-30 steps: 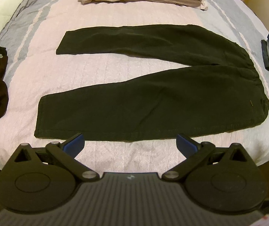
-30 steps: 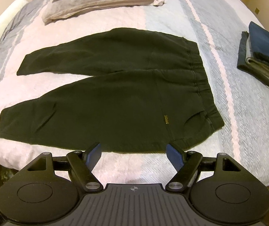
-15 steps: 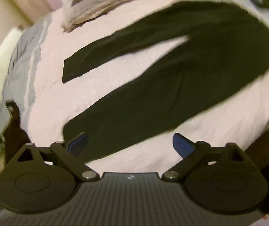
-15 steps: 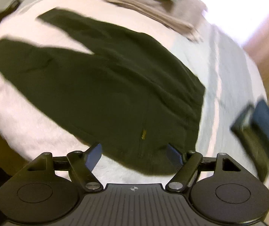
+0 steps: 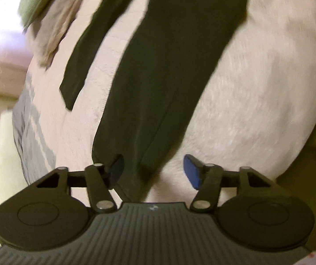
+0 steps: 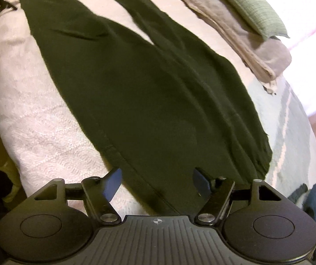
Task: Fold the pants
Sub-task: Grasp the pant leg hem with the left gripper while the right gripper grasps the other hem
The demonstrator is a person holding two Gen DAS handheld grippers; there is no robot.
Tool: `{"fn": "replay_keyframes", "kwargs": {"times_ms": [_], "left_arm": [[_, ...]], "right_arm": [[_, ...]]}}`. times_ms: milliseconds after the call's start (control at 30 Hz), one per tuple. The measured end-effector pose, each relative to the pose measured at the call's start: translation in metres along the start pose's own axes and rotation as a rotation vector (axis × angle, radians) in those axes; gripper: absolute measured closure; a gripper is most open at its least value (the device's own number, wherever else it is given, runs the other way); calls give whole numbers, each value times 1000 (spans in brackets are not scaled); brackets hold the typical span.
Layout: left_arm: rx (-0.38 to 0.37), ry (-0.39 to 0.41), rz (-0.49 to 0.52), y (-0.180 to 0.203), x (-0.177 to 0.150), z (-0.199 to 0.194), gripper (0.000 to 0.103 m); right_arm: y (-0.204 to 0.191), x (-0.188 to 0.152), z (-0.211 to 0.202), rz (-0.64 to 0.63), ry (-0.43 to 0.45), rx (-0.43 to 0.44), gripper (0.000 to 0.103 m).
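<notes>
L gripper now at pants cuff, R gripper at waistband; jaws apart.

You had warm, dim indoor light, with a blown-out white window glaring at the upper right of the right wrist view. Motion blur smeared the left wrist view, softening the bedspread and dark pants. Fisheye curvature bent both pictures' edges, and the corners fell black.
</notes>
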State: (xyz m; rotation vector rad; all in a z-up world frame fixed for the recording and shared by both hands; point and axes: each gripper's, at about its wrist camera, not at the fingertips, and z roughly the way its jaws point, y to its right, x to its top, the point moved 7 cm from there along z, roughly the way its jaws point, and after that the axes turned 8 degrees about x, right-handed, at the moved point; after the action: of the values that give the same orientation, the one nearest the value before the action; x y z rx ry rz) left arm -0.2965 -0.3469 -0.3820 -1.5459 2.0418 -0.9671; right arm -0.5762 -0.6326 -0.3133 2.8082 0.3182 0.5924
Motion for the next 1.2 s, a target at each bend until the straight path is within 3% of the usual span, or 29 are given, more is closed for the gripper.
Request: {"fn": "replay_keyframes", "kwargs": {"times_ms": [100,133,267,400,500,633,800,900,1033,1100,1133,1200], "left_arm": [[20,29,88,0,-5,12,77],[14,31,100,-2,-5,13,89],[-2,54,79,-23,-3,4,98],[-33,23,-87,-61,6,-4,98],[-35,7,-137,-78,15,-5,98],[-38,-28,-165,-87,23,-6,98],[-43,-68,-160,-90,28,-8,98],[-37,-87,-157,-92,30,-12,98],[-27,-109,-170,-94,33,-12,98],[-20,-118,-180,-96,35,-13,98],[-16,-121,-182,-98,37,-14,98],[-11,-123,-186,-103,40,-22,99]], "right_arm": [[-4,1,14,-30,0,-4,37],[-5,1,18,-48,1,-3,37],[-12,-6,29,-116,-4,-9,38],[-8,-33,31,-146,-32,-34,38],[-2,-62,34,-181,-68,-69,38],[17,-87,40,-225,-66,-144,38],[40,-113,55,-338,-57,-168,41],[61,-128,59,-355,-84,-178,50],[84,-144,66,-363,-135,-181,77],[90,-143,66,-361,-124,-158,84],[89,-142,63,-364,-124,-151,95],[93,-136,52,-341,-116,-145,100]]}}
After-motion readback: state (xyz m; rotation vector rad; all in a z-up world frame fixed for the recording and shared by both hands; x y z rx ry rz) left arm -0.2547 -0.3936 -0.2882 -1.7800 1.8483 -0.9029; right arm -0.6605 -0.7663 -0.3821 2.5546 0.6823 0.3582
